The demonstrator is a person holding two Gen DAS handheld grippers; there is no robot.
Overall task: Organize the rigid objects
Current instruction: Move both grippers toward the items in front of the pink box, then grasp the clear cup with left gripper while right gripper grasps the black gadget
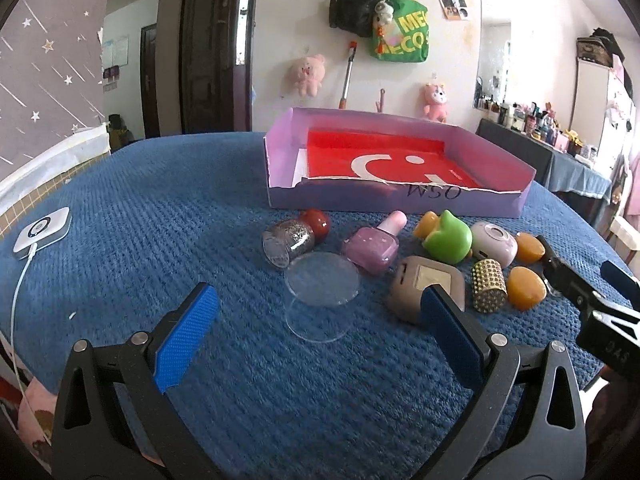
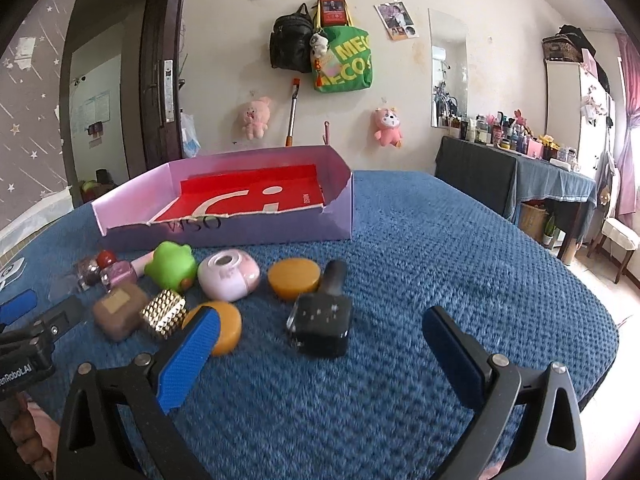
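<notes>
A shallow purple box (image 1: 400,202) (image 2: 248,234) with a red lining sits at the back of the blue cloth. In front of it lie a glitter bottle with a red cap (image 1: 290,240), a lilac nail-polish bottle (image 1: 372,248), a clear round stand (image 1: 322,284), a green toy (image 1: 448,238) (image 2: 170,266), a pink round case (image 1: 494,244) (image 2: 228,276), a brown case (image 1: 424,284) (image 2: 120,310), a gold studded cylinder (image 1: 488,290) (image 2: 164,314), amber discs (image 1: 526,288) (image 2: 294,278) and a black bottle (image 2: 322,322). My left gripper (image 1: 316,320) is open just short of the clear stand. My right gripper (image 2: 320,344) is open around the black bottle.
A white device (image 1: 42,232) with a cable lies at the cloth's left edge. The cloth to the right of the black bottle (image 2: 460,248) is bare. A dark table (image 2: 516,178) crowded with bottles stands at the far right by the wall.
</notes>
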